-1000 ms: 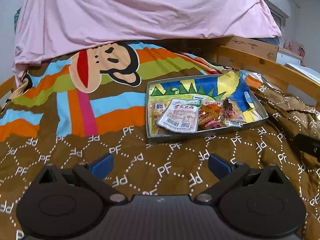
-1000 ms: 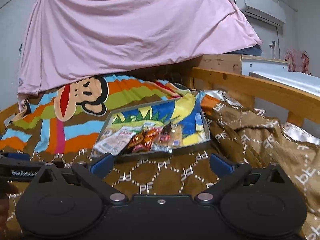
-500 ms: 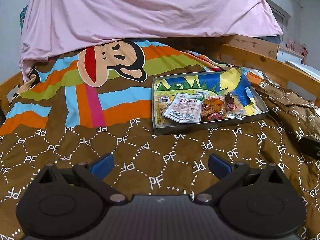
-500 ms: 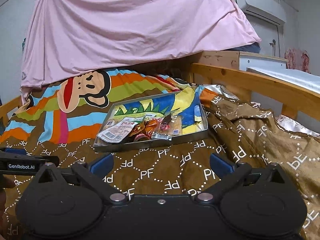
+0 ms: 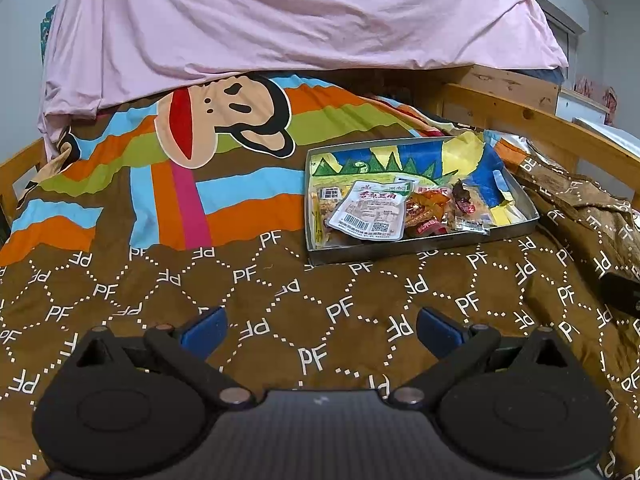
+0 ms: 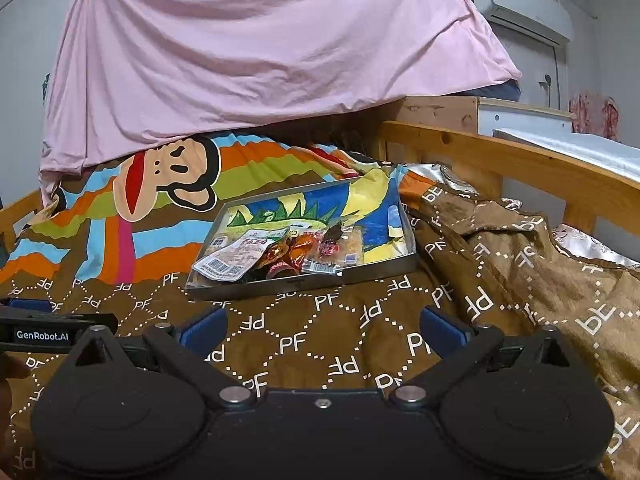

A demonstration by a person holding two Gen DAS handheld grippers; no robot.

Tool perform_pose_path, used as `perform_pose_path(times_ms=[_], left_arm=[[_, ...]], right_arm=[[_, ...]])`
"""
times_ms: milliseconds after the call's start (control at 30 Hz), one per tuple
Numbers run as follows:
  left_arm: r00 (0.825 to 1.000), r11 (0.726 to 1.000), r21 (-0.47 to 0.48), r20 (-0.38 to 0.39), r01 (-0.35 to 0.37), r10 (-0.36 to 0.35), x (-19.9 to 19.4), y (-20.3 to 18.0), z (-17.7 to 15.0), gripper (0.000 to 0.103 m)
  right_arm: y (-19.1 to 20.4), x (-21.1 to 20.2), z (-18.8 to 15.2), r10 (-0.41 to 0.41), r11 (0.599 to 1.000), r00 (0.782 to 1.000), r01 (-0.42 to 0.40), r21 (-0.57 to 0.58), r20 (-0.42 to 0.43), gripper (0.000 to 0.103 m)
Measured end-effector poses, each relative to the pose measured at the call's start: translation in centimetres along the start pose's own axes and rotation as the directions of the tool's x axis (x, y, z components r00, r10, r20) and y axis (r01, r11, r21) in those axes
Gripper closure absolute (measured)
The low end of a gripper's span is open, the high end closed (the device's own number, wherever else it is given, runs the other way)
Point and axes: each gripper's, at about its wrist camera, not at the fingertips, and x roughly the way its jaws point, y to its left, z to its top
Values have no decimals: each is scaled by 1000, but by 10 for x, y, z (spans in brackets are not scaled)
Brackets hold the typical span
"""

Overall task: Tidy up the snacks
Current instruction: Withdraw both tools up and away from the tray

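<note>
A shallow metal tray [image 5: 420,246] with a colourful drawing inside lies on the bed. It holds several snack packets: a white packet [image 5: 370,210] at the left, orange and red ones [image 5: 426,212] beside it. The tray also shows in the right wrist view [image 6: 320,278], with the white packet [image 6: 236,258] at its left. My left gripper [image 5: 322,330] is open and empty, hovering over the brown blanket well short of the tray. My right gripper [image 6: 324,330] is open and empty too, in front of the tray.
The bed carries a brown "PF" blanket [image 5: 280,300] and a striped monkey-print cover [image 5: 224,128]. A pink sheet [image 5: 280,20] hangs at the back. A wooden bed rail [image 6: 520,160] runs along the right. The left gripper's body [image 6: 44,334] shows at the right wrist view's left edge.
Both grippers have pulled back from the tray, which now looks smaller and farther off. Both stay open and empty. The snacks have not moved.
</note>
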Motion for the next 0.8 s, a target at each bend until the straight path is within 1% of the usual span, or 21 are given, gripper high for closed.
perform_pose_path(times_ms=[267, 567, 800], left_arm=[[1000, 1000, 0, -2, 1, -1, 0, 1, 0, 1], [1000, 1000, -12, -28, -13, 13, 4, 1, -1, 0], [999, 1000, -10, -32, -11, 10, 5, 1, -2, 0]], right_arm=[[0, 0, -1, -1, 1000, 1000, 1, 1, 0, 1], [1, 2, -3, -1, 1000, 1000, 1, -2, -5, 1], [0, 3, -5, 1, 1000, 1000, -1, -5, -11, 1]])
